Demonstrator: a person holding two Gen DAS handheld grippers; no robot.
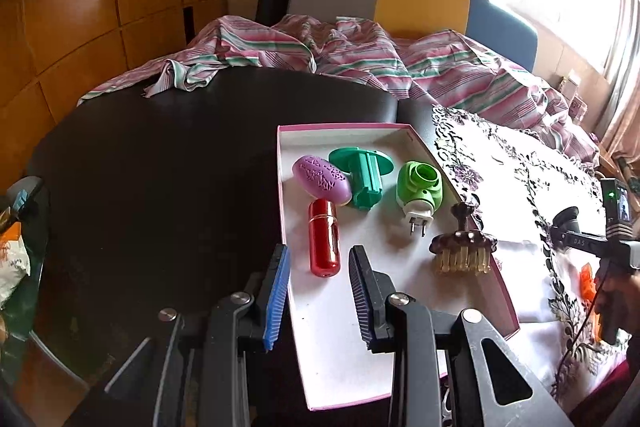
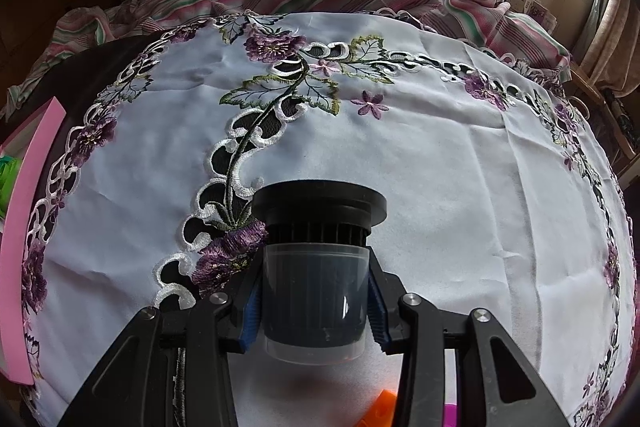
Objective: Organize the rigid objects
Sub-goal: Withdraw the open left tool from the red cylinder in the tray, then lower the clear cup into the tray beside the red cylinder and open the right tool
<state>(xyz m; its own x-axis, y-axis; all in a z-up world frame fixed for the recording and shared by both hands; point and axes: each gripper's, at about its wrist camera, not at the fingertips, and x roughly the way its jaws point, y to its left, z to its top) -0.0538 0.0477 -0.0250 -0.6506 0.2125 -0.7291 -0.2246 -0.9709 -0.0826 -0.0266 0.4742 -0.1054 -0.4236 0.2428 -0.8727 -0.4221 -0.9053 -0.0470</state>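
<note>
A shallow white box with a pink rim (image 1: 502, 277) lies on the table. In it are a red capsule (image 1: 324, 237), a purple oval (image 1: 321, 180), a dark green spool (image 1: 362, 175), a light green plug-in device (image 1: 418, 189) and a brown brush (image 1: 464, 247) against the right wall. My left gripper (image 1: 320, 281) is open, its fingers astride the box's left wall, just short of the red capsule. My right gripper (image 2: 314, 301) is shut on a dark cylinder with a black flanged cap (image 2: 318, 263), held over the embroidered cloth. The right gripper also shows in the left wrist view (image 1: 572, 231).
A white cloth with purple flower embroidery (image 2: 440, 155) covers the right part of the dark table (image 1: 160, 187). A striped sheet (image 1: 360, 55) is heaped at the back. The box's pink wall (image 2: 24, 227) is at the left of the right wrist view. An orange piece (image 2: 380, 409) lies under the gripper.
</note>
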